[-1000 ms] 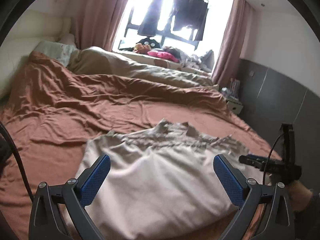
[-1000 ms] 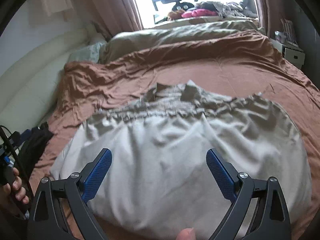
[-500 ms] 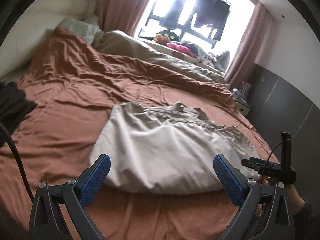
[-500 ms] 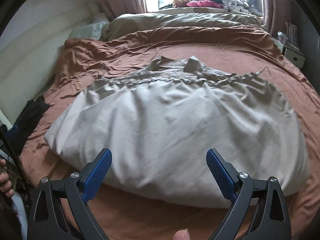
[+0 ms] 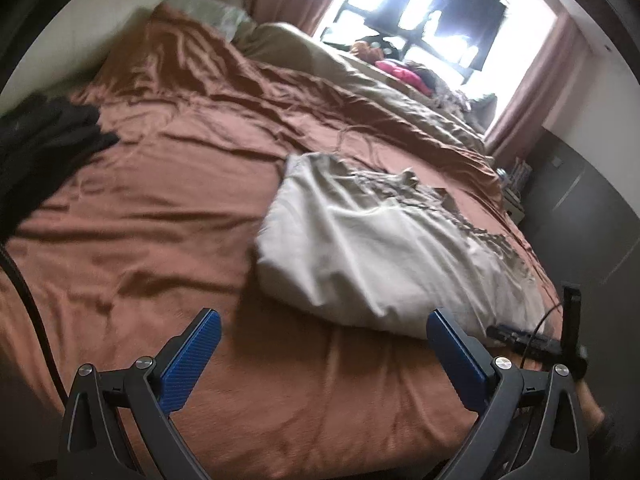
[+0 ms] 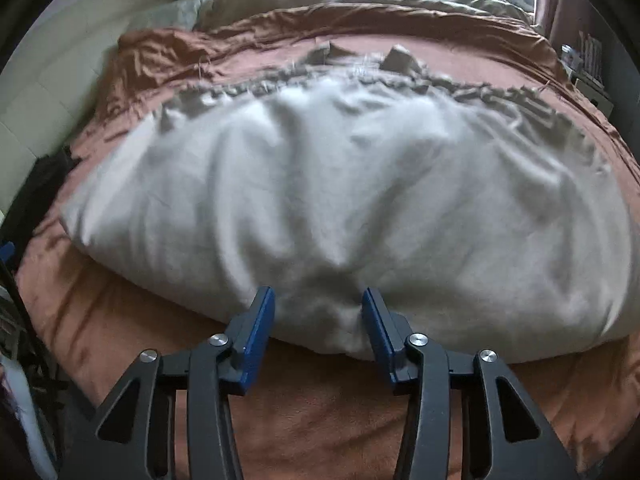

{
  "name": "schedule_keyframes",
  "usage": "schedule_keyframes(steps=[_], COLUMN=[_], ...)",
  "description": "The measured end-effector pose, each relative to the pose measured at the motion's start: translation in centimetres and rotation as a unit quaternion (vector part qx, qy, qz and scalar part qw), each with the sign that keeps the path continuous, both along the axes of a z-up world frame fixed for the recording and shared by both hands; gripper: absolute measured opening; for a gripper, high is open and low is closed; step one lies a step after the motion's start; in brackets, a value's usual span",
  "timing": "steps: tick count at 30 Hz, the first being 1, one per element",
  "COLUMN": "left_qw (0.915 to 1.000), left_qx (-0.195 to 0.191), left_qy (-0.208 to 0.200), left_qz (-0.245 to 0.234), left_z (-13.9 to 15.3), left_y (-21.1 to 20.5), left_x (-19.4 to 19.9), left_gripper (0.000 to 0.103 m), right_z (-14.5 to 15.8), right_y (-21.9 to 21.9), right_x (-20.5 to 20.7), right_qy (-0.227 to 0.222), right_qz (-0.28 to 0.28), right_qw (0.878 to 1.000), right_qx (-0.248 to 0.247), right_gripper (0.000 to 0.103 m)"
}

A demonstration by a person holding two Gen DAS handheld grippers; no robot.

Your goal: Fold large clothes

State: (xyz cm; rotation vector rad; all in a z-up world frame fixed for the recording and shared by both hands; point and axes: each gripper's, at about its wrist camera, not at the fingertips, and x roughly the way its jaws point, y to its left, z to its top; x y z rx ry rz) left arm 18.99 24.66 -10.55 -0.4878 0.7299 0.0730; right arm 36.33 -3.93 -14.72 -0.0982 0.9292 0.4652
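1. The right gripper (image 6: pixel 318 320) is at the near hem of the pale grey garment (image 6: pixel 340 184), its blue pads (image 6: pixel 262 332) roughly half spread, with a bunched fold of the hem between them.
2. Its jaws have just been closing around that fold. The cloth fills most of the gap and seems to touch both pads, but blur hides whether they truly pinch it, so a firm grip cannot be told.
3. Ahead of the right gripper the garment spreads wide over the brown bedspread (image 6: pixel 320 408), its ruffled far edge and collar lying farthest from the fingers.
4. The left gripper (image 5: pixel 320 354) has its jaws spread wide with nothing between them; only bare brown bedspread (image 5: pixel 160 208) lies under and between its blue pads (image 5: pixel 188 364).
5. Seen from the left gripper, the garment (image 5: pixel 372 248) sits ahead and to the right. Its near corner reaches close to the right-hand pad, and whether they touch cannot be told.
6. Just beyond that right-hand pad, part of the other gripper (image 5: pixel 536 340) shows at the garment's near edge.
7. Far ahead and left of the left gripper, a heap of black cloth (image 5: pixel 44 140) lies at the bed's edge.
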Motion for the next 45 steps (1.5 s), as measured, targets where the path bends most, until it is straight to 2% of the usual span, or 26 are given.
schedule_keyframes(steps=[4, 10, 13, 16, 17, 19, 21, 24, 29, 36, 39, 45], left_qw=[0.9988, 0.9971, 0.9949, 0.9938, 0.9934, 0.9920, 0.9904, 0.9888, 0.9887, 0.9864, 0.9861, 0.9852], left_qx=[-0.040, -0.063, -0.088, -0.092, -0.091, -0.092, -0.098, -0.101, -0.108, -0.122, -0.121, -0.122], left_qy=[0.017, 0.039, 0.048, 0.061, 0.068, 0.083, 0.094, 0.104, 0.096, 0.094, 0.096, 0.094], left_qz=[0.023, 0.019, 0.014, 0.014, 0.015, 0.021, 0.027, 0.036, 0.041, 0.056, 0.062, 0.074], left_z=[-1.5, -3.5, -4.4, -5.1, -5.5, -6.3, -6.9, -7.7, -8.0, -8.2, -8.2, -8.4], left_y=[2.3, 2.9, 3.0, 3.0, 3.0, 3.3, 3.5, 3.9, 4.4, 4.9, 4.9, 4.8], left_x=[0.5, 2.9, 5.0, 6.8, 7.4, 8.3, 8.9, 9.1, 8.9, 8.6, 8.7, 8.8], left_gripper=[0.100, 0.098, 0.091, 0.090, 0.089, 0.084, 0.072, 0.065, 0.064, 0.059, 0.058, 0.056], right_z=[-0.1, -0.4, -0.4, 0.2, 0.5, 1.1, 1.4, 0.7, 0.1, 0.1, 0.0, -0.2], right_y=[0.1, -0.1, -0.2, -0.1, 0.1, 0.8, 1.8, 3.1, 4.7, 6.7, 7.3, 9.0], right_x=[0.2, 0.1, 0.0, 0.2, 0.2, 0.3, 0.8, 2.6, 6.2, 11.4, 13.6, 16.9], right_qy=[0.002, 0.009, 0.013, 0.022, 0.020, 0.004, -0.002, 0.008, 0.020, 0.029, 0.032, 0.018], right_qz=[-0.002, -0.004, -0.007, -0.008, -0.008, -0.003, 0.002, -0.005, -0.025, -0.045, -0.046, -0.048], right_qw=[1.000, 1.000, 1.000, 0.999, 0.999, 1.000, 1.000, 1.000, 0.999, 0.997, 0.997, 0.996], right_qx=[0.003, 0.010, 0.014, 0.027, 0.026, 0.018, 0.007, -0.018, -0.033, -0.047, -0.054, -0.069], right_gripper=[0.043, 0.043, 0.043, 0.031, 0.024, 0.021, 0.021, 0.021, 0.021, 0.011, 0.009, 0.009])
